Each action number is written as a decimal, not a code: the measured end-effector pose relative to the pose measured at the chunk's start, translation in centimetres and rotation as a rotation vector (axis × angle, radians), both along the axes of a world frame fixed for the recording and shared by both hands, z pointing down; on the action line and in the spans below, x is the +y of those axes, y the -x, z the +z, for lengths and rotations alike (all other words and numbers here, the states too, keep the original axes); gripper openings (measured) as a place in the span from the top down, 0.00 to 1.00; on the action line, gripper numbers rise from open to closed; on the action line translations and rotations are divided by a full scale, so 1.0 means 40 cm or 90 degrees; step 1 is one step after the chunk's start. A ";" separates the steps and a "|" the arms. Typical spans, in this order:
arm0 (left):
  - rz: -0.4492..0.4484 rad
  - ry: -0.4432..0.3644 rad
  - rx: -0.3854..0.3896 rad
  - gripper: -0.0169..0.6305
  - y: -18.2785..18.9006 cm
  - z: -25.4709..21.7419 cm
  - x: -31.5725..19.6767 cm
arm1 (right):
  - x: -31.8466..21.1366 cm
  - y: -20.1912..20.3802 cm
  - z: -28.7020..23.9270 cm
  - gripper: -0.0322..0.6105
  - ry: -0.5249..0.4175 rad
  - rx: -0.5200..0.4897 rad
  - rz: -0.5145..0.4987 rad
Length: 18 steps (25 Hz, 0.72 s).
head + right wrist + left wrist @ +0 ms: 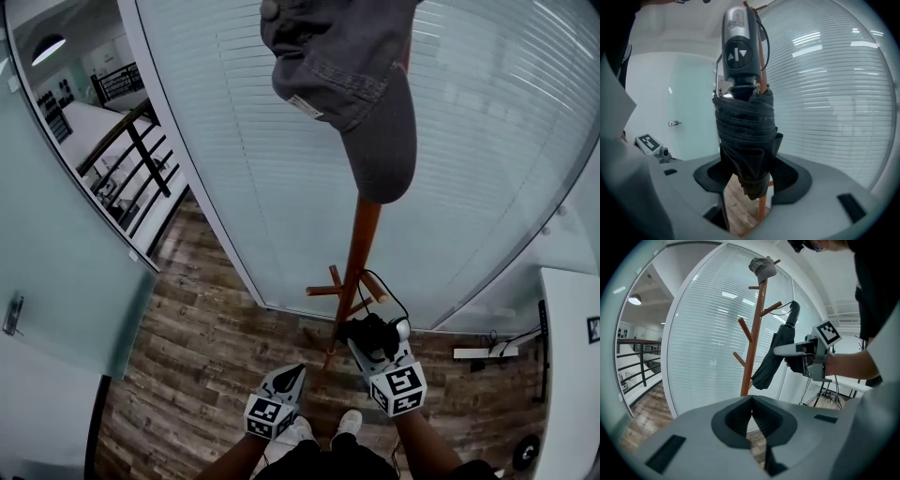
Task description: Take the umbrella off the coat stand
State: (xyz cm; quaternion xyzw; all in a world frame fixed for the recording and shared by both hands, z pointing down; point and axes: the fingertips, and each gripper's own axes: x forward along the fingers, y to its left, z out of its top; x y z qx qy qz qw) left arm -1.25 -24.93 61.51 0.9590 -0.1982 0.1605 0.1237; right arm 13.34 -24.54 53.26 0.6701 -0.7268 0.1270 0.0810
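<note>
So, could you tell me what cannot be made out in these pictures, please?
Head view: the grey fabric cap hides the top pegs of the wooden coat stand.
Left gripper view: the left gripper hides the stand's base; how the folded dark umbrella hangs is too small to tell.
Right gripper view: the umbrella covers the right gripper's pad contact.

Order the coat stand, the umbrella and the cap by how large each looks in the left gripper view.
1. coat stand, by far the tallest.
2. umbrella, folded.
3. cap, on the stand's top; it looks smallest, though it may be farther from the camera.
</note>
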 end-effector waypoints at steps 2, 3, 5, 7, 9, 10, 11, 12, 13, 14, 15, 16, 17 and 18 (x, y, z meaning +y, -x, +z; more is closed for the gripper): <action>0.001 -0.009 0.001 0.95 -0.002 -0.010 -0.001 | 0.003 -0.008 -0.029 0.57 -0.011 0.018 0.008; 0.001 -0.014 0.001 0.95 -0.003 -0.014 -0.001 | 0.004 -0.011 -0.042 0.57 -0.016 0.029 0.010; 0.004 -0.019 0.005 0.95 -0.005 -0.024 0.000 | 0.003 -0.015 -0.067 0.57 -0.028 0.044 0.008; 0.004 -0.016 0.006 0.95 -0.001 -0.027 0.002 | 0.004 -0.012 -0.091 0.57 -0.040 0.048 0.004; 0.002 -0.008 0.009 0.95 0.002 -0.030 0.004 | 0.007 -0.010 -0.112 0.57 -0.051 0.049 0.004; 0.000 -0.005 0.011 0.95 0.000 -0.032 0.003 | 0.009 -0.010 -0.122 0.57 -0.055 0.050 0.004; -0.001 -0.003 0.015 0.95 -0.002 -0.036 0.003 | 0.011 -0.010 -0.130 0.57 -0.060 0.052 0.005; -0.002 -0.004 0.018 0.95 -0.006 -0.040 0.003 | 0.013 -0.009 -0.138 0.57 -0.064 0.056 0.005; -0.002 -0.006 0.021 0.95 -0.009 -0.045 0.003 | 0.015 -0.007 -0.145 0.57 -0.070 0.060 0.004; -0.001 -0.010 0.024 0.95 -0.011 -0.052 0.004 | 0.017 -0.004 -0.154 0.57 -0.076 0.064 0.004; 0.001 -0.015 0.026 0.95 -0.014 -0.059 0.004 | 0.019 -0.001 -0.164 0.57 -0.083 0.066 0.004; 0.003 -0.020 0.028 0.95 -0.016 -0.067 0.003 | 0.021 0.001 -0.176 0.57 -0.091 0.067 0.004; 0.003 -0.020 0.029 0.95 -0.018 -0.075 0.002 | 0.024 0.003 -0.188 0.57 -0.099 0.067 0.002; 0.001 -0.016 0.030 0.95 -0.017 -0.081 0.000 | 0.027 0.005 -0.200 0.57 -0.107 0.068 0.000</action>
